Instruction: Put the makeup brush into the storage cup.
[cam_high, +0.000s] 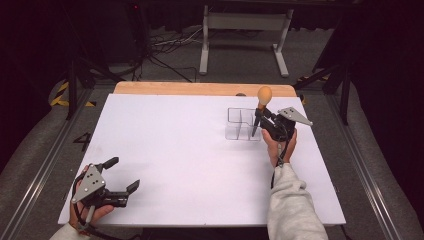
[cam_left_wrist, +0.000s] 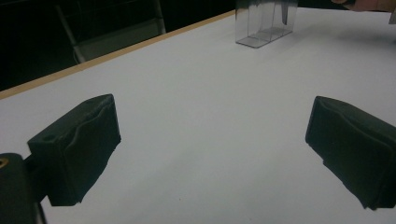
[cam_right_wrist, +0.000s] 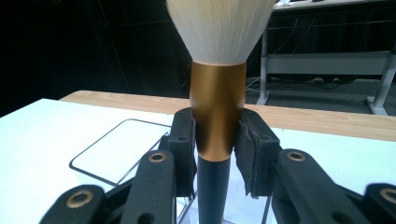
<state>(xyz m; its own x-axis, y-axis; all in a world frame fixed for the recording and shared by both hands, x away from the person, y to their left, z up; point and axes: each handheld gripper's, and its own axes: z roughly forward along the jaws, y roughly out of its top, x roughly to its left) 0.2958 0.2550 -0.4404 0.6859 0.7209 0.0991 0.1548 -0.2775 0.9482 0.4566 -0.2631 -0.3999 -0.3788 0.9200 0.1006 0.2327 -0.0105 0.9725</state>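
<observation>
Brush upright over the clear organiser, far right of the desk.
My right gripper (cam_right_wrist: 215, 140) clamps the makeup brush (cam_right_wrist: 215, 116) at its gold ferrule, long axis near vertical, bristles up, handle down into the clear organiser (cam_high: 242, 124). My left gripper (cam_left_wrist: 210, 149) rests near left, jaws wide apart.

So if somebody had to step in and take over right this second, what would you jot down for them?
Right gripper: shut on the makeup brush, jaws clamped on its gold collar, bristles up, handle pointing down into the clear organizer.
Left gripper: open, holding nothing, low over the white table at the near left corner, far from the organizer.
Done: brush picked up and brought to the organizer's right side.
Left: I can't tell whether the handle tip has reached the bottom. Probably lower it, open the jaws and pull the hand back without tipping the organizer.
</observation>
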